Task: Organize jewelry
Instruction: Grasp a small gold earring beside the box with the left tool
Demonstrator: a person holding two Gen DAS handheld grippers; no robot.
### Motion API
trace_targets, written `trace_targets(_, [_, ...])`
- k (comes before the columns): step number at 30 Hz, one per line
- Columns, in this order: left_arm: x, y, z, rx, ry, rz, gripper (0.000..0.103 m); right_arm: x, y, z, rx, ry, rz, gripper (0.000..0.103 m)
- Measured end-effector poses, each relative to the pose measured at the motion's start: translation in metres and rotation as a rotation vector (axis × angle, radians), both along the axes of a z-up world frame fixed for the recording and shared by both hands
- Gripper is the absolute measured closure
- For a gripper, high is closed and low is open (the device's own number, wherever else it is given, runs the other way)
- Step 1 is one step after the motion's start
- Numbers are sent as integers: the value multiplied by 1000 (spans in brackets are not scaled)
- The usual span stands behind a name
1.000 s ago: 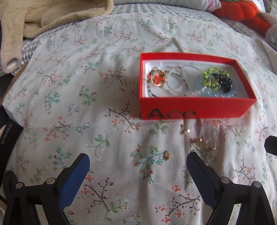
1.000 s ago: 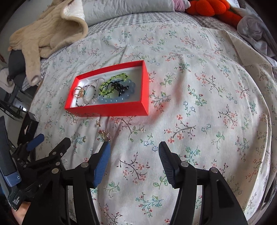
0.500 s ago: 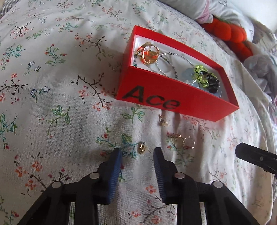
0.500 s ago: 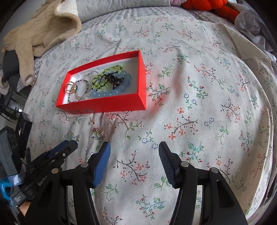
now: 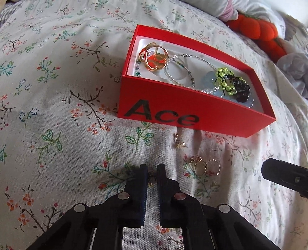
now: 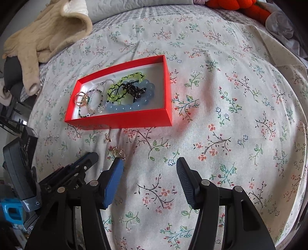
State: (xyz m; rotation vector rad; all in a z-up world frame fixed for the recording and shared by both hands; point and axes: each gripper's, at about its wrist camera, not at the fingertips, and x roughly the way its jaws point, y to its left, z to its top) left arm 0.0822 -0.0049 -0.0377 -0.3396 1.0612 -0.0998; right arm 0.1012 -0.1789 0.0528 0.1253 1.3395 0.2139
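Observation:
A red "Ace" box [image 5: 192, 119] [image 6: 123, 120] lies on the floral bedspread and holds bracelets, bead strings and gold rings. My left gripper [image 5: 152, 173] is shut on a small gold earring [image 5: 152, 179] down on the bedspread in front of the box. A gold stud [image 5: 180, 145] [image 6: 107, 138] and a cluster of gold rings [image 5: 205, 166] [image 6: 118, 152] lie loose between the box and the grippers. My right gripper [image 6: 149, 163] is open and empty above the bedspread, right of the rings. The left gripper [image 6: 84, 163] shows at its left.
A beige knit garment [image 6: 44, 36] lies at the far left of the bed. An orange plush toy [image 5: 258, 32] [image 6: 236, 5] and grey cloth sit at the far right. The bed edge drops off at left, with dark gear [image 6: 17, 163] beside it.
My left gripper moved forward and down to the earring and closed its fingers on it, from wide open a second ago. The right gripper drifted slightly and stayed open.

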Motion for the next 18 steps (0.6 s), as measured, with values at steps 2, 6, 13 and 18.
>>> trace_targets(2, [-1,1,2,2,-3,4,100,2,1,-2,3,2,-3,42])
trace_targets(6, [-8,10,7,24,-19,32,100,4,5,-5,28,12,0,42])
trace_targets(13, [-17,26,19,58,-57,92,100,12,27,-12,87,19,42,42])
trace_targets(18, [-21,33,18,59,-62,130,100,22,50,-17,143,17,46,61])
